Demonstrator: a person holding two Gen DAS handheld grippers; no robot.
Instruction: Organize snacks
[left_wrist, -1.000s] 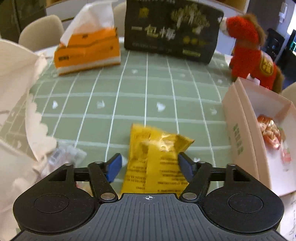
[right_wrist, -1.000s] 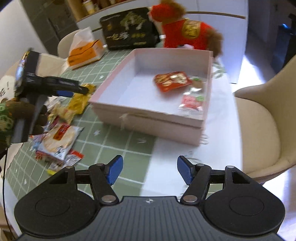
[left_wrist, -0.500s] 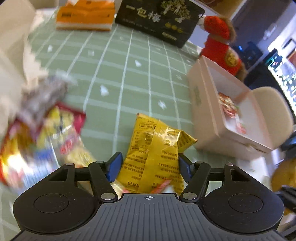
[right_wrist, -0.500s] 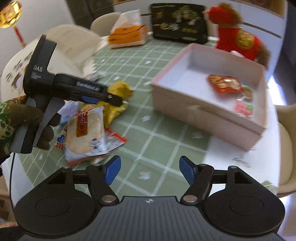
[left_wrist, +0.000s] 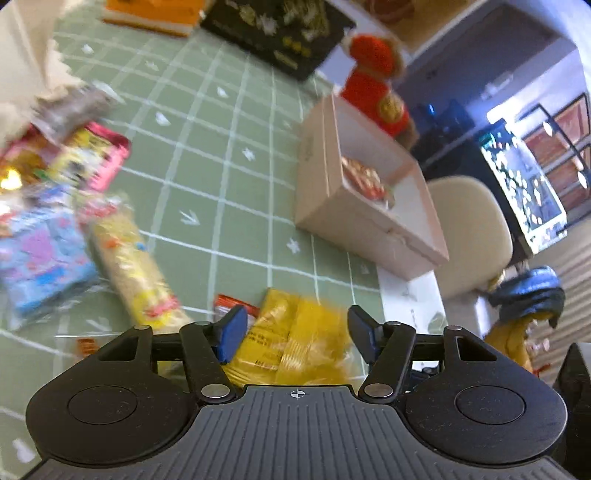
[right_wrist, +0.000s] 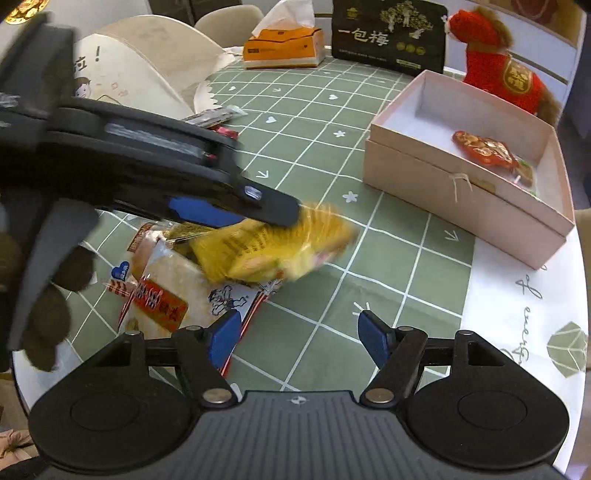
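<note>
A yellow snack packet (left_wrist: 295, 339) sits between the fingers of my left gripper (left_wrist: 297, 334), whose jaws are closing on it. In the right wrist view that packet (right_wrist: 273, 247) hangs blurred at the left gripper (right_wrist: 236, 210), just above a pile of snacks. A rice cracker packet (right_wrist: 166, 291) lies on top of the pile. The pink box (right_wrist: 443, 188) stands open to the right with a red packet (right_wrist: 484, 147) inside. My right gripper (right_wrist: 297, 334) is open over the green checked cloth with nothing between its fingers.
More loose snacks, among them a blue packet (left_wrist: 40, 254), lie to the left. At the back stand an orange tissue box (right_wrist: 284, 46), a black gift box (right_wrist: 388, 35) and a red plush horse (right_wrist: 506, 74). A white paper bag (right_wrist: 140, 74) lies at the far left.
My left gripper has carried the yellow packet off its first spot and swung right, so the pink box is now ahead. My right gripper has swung left from the box to the snack pile.
</note>
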